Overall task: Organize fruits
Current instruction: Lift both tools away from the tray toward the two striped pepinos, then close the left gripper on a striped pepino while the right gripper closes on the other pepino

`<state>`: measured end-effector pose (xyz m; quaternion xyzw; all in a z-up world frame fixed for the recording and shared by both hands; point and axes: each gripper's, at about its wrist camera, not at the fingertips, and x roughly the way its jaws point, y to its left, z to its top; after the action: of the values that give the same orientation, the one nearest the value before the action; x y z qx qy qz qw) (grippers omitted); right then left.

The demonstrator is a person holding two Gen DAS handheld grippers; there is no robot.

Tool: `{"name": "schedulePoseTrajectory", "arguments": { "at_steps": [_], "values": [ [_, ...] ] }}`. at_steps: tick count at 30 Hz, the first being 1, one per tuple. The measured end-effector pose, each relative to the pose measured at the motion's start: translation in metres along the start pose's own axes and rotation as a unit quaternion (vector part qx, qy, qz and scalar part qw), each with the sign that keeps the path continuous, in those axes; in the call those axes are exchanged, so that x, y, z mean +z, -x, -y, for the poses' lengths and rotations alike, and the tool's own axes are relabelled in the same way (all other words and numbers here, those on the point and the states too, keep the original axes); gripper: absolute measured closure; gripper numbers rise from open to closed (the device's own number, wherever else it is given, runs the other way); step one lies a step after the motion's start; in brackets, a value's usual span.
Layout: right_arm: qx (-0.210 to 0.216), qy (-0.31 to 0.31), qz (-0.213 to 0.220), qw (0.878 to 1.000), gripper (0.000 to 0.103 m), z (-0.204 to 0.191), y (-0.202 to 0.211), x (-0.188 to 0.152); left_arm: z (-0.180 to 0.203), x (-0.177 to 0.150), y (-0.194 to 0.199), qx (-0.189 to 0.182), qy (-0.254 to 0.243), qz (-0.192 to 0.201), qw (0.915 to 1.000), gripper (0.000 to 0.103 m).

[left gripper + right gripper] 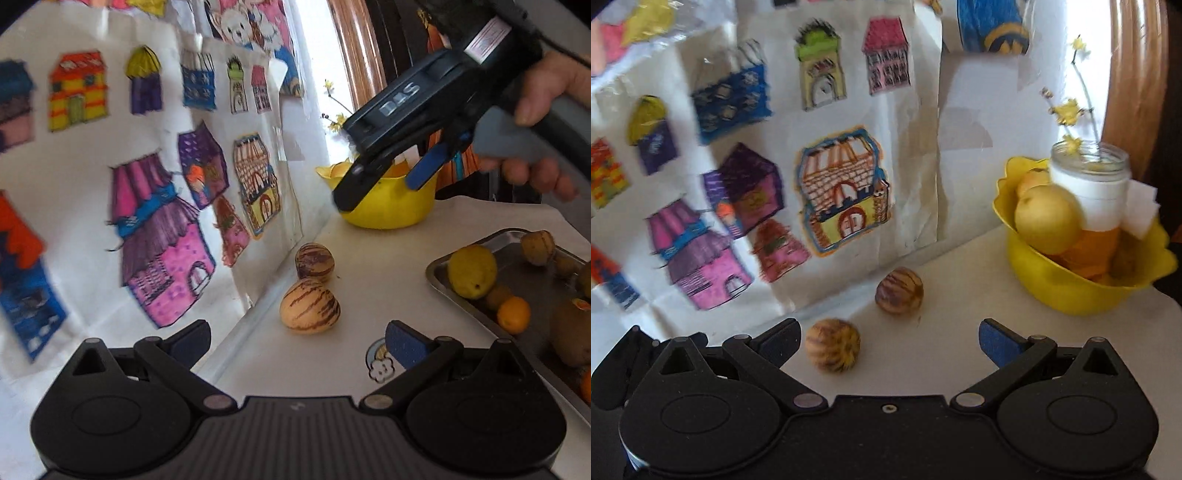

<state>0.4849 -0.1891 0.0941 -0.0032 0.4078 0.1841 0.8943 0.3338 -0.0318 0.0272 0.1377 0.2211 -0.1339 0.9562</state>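
Note:
Two striped tan melons lie on the white table near the wall: the nearer melon (pixel 309 302) (pixel 833 345) and the farther melon (pixel 315 262) (pixel 899 291). My left gripper (pixel 297 343) is open just short of the nearer one, nothing between its fingers. A hand holds my right gripper (pixel 384 184) (pixel 890 341) in the air in front of the yellow bowl (pixel 391 210) (pixel 1071 295); it is open and empty. A metal tray (pixel 439 275) at the right holds a lemon (pixel 472 271), a small orange (pixel 513 315), a kiwi (pixel 570 332) and other fruit.
The bowl holds yellow apples (pixel 1047 218) and a glass jar (pixel 1089 181) with yellow flower stems. A paper sheet of coloured house drawings (pixel 166 221) covers the wall on the left. A cartoon sticker (pixel 378 360) marks the table (pixel 369 288).

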Motion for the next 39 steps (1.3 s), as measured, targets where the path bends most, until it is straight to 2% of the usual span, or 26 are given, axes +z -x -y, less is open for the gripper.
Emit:
{"name": "schedulePoseTrajectory", "arguments": {
  "at_steps": [3, 8, 12, 18, 26, 31, 39],
  "values": [
    [-0.004, -0.006, 0.006, 1.000, 0.002, 0.007, -0.020, 0.003, 0.002, 0.006, -0.016, -0.010, 0.001, -0.001, 0.9999, 0.000],
    [0.018, -0.031, 0.004, 0.999, 0.005, 0.023, -0.048, 0.007, 0.003, 0.011, -0.039, -0.019, -0.005, -0.005, 0.9998, 0.000],
    [0.040, -0.045, 0.004, 0.998, 0.007, 0.030, -0.065, 0.012, 0.000, 0.013, -0.057, -0.024, 0.005, -0.015, 0.9996, 0.000],
    [0.046, -0.058, -0.004, 0.997, 0.013, 0.032, -0.090, 0.014, -0.006, 0.013, -0.078, -0.031, 0.024, -0.029, 0.9988, 0.001],
    [0.052, -0.063, -0.023, 0.996, 0.025, 0.032, -0.118, 0.010, -0.010, 0.015, -0.098, -0.060, 0.034, -0.037, 0.9969, 0.014],
    [0.065, -0.079, -0.030, 0.994, 0.029, 0.040, -0.132, 0.006, -0.010, 0.014, -0.107, -0.066, 0.037, -0.043, 0.9962, 0.021],
    [0.062, -0.092, -0.030, 0.993, 0.038, 0.044, -0.146, 0.002, -0.009, 0.012, -0.118, -0.067, 0.046, -0.044, 0.9957, 0.029]
  ]
}}
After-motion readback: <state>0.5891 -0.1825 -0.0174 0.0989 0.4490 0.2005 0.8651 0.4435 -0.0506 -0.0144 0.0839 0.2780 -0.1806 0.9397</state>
